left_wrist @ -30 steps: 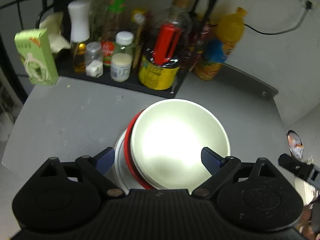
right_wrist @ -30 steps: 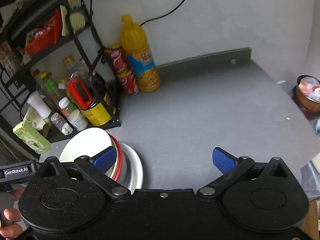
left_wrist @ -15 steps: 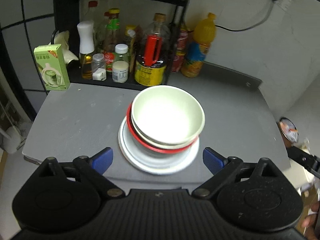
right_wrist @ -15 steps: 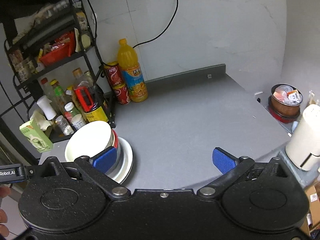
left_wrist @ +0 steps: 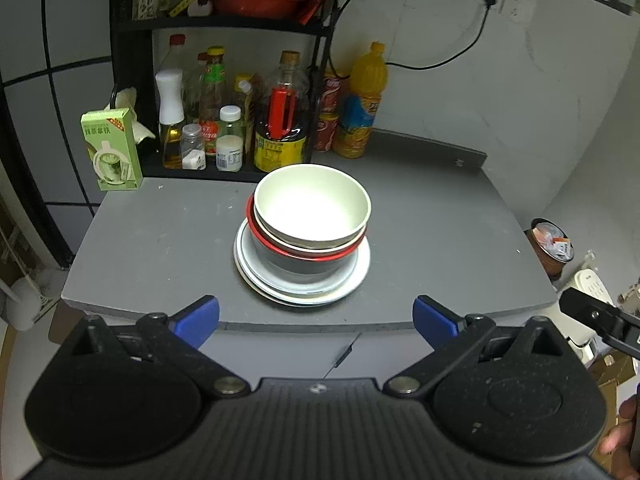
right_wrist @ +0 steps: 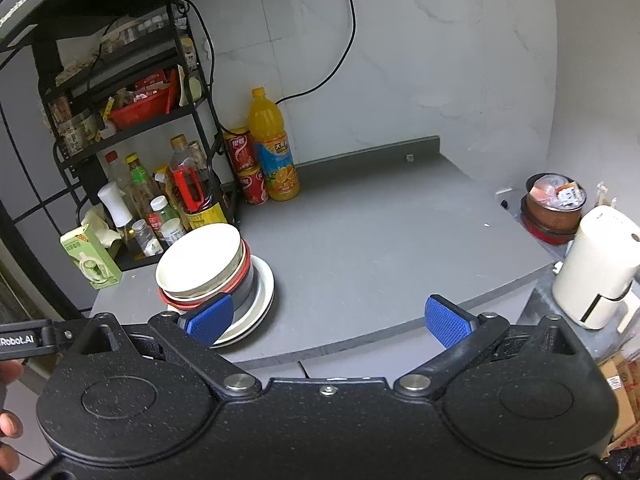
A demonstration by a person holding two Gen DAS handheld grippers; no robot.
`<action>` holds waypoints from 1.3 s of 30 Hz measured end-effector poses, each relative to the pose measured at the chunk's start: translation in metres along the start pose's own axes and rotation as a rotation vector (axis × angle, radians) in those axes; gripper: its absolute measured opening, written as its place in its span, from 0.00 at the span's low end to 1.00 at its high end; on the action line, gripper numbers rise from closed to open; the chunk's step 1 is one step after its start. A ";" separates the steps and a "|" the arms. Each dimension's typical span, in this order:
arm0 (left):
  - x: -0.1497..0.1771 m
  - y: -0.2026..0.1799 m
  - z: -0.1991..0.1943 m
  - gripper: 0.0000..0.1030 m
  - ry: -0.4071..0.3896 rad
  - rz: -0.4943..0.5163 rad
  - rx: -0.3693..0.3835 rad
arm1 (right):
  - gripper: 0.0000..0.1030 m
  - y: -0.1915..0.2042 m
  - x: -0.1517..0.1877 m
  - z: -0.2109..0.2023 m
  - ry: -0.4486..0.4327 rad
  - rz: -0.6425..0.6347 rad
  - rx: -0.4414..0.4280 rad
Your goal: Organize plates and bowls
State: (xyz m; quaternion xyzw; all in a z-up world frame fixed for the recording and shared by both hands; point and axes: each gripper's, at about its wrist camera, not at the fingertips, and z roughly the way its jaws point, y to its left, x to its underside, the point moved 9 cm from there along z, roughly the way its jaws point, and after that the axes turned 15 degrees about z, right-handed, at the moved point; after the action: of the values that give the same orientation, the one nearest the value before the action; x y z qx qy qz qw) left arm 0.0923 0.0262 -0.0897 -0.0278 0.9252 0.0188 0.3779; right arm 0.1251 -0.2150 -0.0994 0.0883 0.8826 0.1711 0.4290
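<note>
A stack of dishes stands on the grey counter (left_wrist: 440, 224). A cream bowl (left_wrist: 312, 208) sits on top, nested in a red-rimmed bowl (left_wrist: 304, 254), on white plates (left_wrist: 300, 292). The stack also shows in the right wrist view: cream bowl (right_wrist: 198, 264), plates (right_wrist: 262, 292). My left gripper (left_wrist: 316, 318) is open and empty, held back off the counter's front edge, facing the stack. My right gripper (right_wrist: 328, 318) is open and empty, also off the front edge, to the right of the stack.
A black rack (left_wrist: 224, 32) with sauce bottles stands at the back left. A green carton (left_wrist: 112, 150) is beside it. An orange soda bottle (left_wrist: 360, 116) and red cans (right_wrist: 244, 160) stand by the wall. A white appliance (right_wrist: 596, 268) and a filled bin (right_wrist: 554, 208) are at the right.
Both grippers have pulled back and up from the counter. The stack looks smaller and farther. The stack itself has not moved.
</note>
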 end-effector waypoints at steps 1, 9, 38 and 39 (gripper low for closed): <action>0.001 -0.001 -0.005 0.99 -0.005 0.005 0.000 | 1.00 0.001 0.001 -0.004 -0.008 -0.006 0.005; 0.010 0.000 -0.034 0.99 -0.048 0.032 -0.002 | 1.00 0.010 0.014 -0.024 -0.004 -0.031 -0.016; 0.037 -0.001 -0.065 0.99 -0.100 0.150 0.074 | 1.00 0.013 0.041 -0.061 -0.074 -0.059 0.070; 0.038 0.000 -0.066 0.99 -0.099 0.152 0.076 | 1.00 0.014 0.042 -0.061 -0.069 -0.060 0.064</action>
State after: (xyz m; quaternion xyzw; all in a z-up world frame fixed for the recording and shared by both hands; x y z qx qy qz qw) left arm 0.0195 0.0209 -0.0694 0.0575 0.9050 0.0138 0.4213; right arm 0.0510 -0.2029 -0.0892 0.0814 0.8745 0.1269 0.4609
